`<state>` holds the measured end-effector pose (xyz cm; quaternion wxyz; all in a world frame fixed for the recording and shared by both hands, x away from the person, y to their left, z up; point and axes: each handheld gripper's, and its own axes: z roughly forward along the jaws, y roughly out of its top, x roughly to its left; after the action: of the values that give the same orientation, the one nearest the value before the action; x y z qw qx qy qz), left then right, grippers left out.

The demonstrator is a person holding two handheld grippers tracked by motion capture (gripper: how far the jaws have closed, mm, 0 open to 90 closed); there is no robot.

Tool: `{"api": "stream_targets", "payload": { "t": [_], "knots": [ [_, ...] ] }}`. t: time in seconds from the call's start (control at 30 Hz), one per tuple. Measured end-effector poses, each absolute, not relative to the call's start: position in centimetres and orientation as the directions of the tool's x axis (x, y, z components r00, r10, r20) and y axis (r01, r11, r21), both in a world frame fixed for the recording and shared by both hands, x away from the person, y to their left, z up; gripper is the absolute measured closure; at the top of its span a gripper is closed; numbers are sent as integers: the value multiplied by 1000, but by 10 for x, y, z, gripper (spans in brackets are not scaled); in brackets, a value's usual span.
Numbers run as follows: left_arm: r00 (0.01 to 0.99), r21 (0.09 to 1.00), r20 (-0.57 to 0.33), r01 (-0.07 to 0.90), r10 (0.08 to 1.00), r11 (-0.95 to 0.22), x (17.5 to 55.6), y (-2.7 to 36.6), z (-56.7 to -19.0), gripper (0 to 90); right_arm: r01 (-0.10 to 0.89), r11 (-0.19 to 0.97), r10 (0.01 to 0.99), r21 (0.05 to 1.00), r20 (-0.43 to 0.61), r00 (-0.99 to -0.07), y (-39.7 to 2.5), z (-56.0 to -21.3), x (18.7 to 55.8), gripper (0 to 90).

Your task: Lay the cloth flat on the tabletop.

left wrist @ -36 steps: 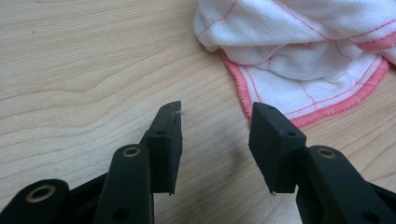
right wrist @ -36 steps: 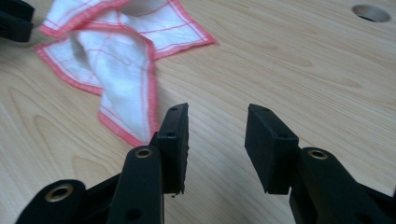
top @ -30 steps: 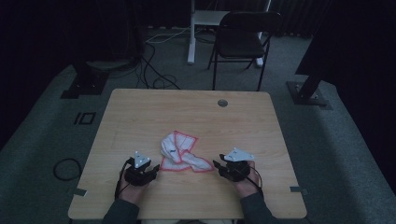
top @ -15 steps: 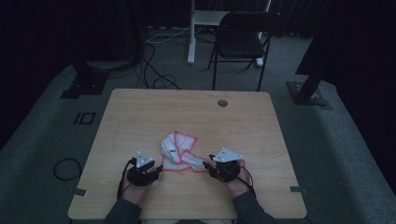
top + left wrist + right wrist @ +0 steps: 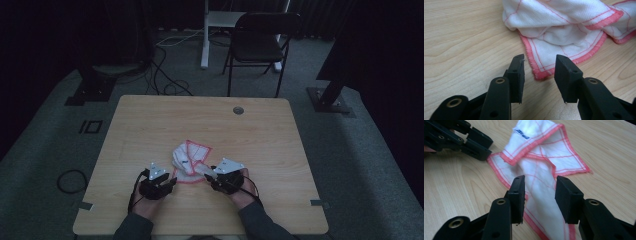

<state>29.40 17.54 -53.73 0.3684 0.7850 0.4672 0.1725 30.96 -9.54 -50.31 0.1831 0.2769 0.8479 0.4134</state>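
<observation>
Jaws spread, the left gripper [image 5: 539, 75] brackets the cloth [image 5: 564, 30]'s corner at twelve o'clock, while the right gripper [image 5: 540, 195] straddles another edge, apparently readying a two-handed lift.

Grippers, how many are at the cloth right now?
2: left gripper open at the cloth near corner; right gripper open over its other end.

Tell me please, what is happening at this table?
A person at a wooden table holds a tool in each hand and works on a crumpled white cloth with red edging. The left tool is open, with a corner of the cloth just ahead of its jaws. The right tool is open too, with a strip of the cloth between its jaws. Neither grips it yet.
</observation>
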Motion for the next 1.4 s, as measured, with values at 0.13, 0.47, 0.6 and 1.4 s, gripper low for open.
{"api": "stream_targets", "payload": {
  "t": [0.13,0.47,0.6,1.4],
  "knots": [
    [512,738,-72,605,856,-299,294,175,-537,643,304,518,604,800,-90,-792,-86,-503,310,614],
    [539,739,-58,589,841,-327,292,171,-537,738,286,542,569,790,-94,-817,-67,-508,313,620],
    [554,740,-56,581,831,-338,291,167,-537,776,282,550,556,786,-94,-826,-59,-510,316,619],
    [560,730,-50,586,827,-353,293,162,-540,762,280,555,566,783,-108,-818,-61,-505,328,874]
  ]
}}
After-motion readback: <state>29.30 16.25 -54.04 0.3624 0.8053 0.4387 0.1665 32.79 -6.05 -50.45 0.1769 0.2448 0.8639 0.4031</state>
